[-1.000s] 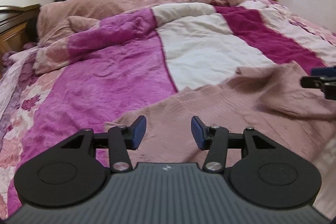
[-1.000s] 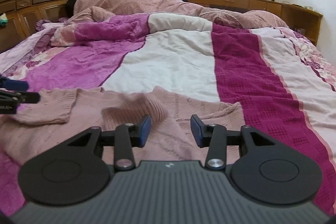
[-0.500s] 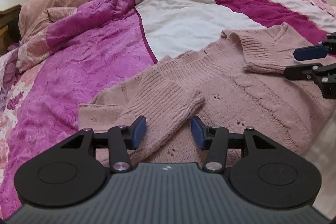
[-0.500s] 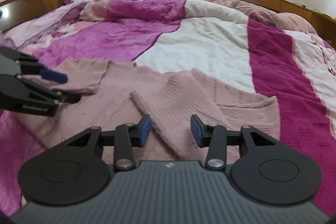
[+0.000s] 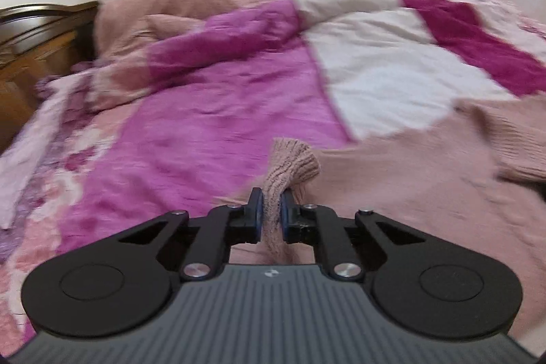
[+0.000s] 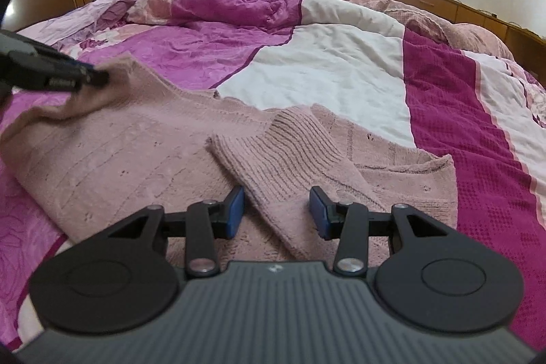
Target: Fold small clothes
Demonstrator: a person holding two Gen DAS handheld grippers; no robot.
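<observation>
Clamping on a ribbed sleeve cuff (image 5: 293, 166) of the dusty-pink knitted sweater (image 6: 143, 156) is seen at the left gripper (image 5: 271, 214): jaws nearly closed, knit squeezed between the blue pads (image 5: 258, 210), cuff end sticking up ahead of the tips. No readable text is found; only a small pale logo mark is seen on each grey ribbed gripper body, illegible. In the right wrist view the left gripper is seen far left, blurred, tips at the sweater's left edge. Right gripper (image 6: 276, 210) is held low over the sweater, jaws spread, nothing gripped; the other folded-in ribbed sleeve (image 6: 283, 156) lies just ahead of and between its pads. Sweater is spread on the magenta, white and pink patchwork quilt (image 6: 327, 63), directly under both grippers. Left wrist view is motion-blurred.
</observation>
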